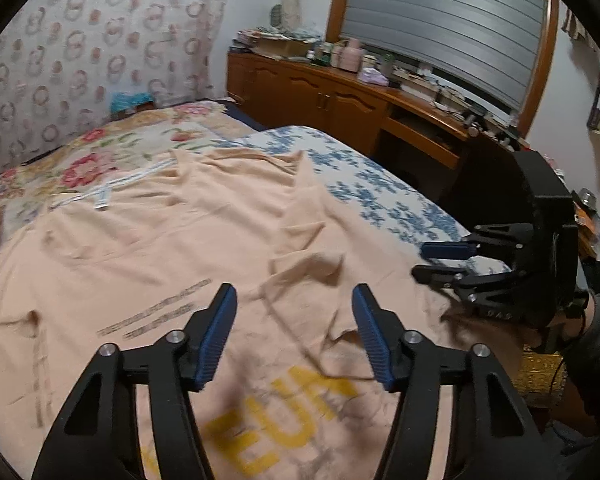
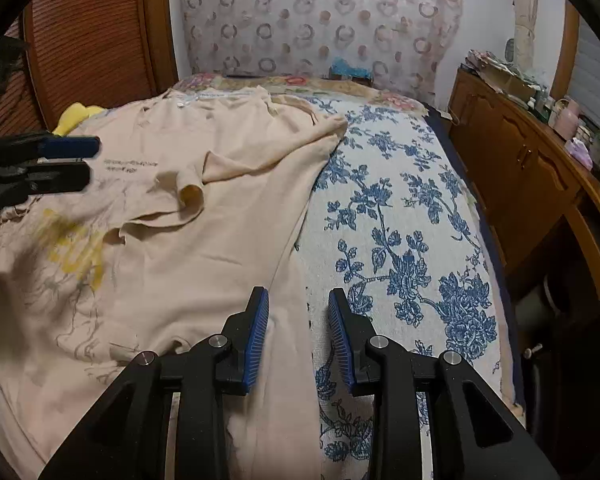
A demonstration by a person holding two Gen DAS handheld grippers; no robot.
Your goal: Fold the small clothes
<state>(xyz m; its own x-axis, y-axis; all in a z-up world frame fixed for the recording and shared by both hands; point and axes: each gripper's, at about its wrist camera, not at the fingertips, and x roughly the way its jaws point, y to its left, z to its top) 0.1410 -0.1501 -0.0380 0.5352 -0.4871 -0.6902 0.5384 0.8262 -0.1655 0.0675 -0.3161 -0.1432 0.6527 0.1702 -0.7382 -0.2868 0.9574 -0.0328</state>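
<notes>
The peach T-shirt (image 2: 204,240) is lying spread out on the bed (image 2: 400,216), over the blue flower cover, so it can be folded; one sleeve (image 2: 188,196) is lying flipped over the chest. The left gripper (image 1: 294,300) is hanging over the yellow letters (image 1: 268,420) with nothing in it; the right gripper (image 2: 298,300) is hovering over the shirt's side edge, also parted and holding nothing, maybe getting ready to pinch that edge.
</notes>
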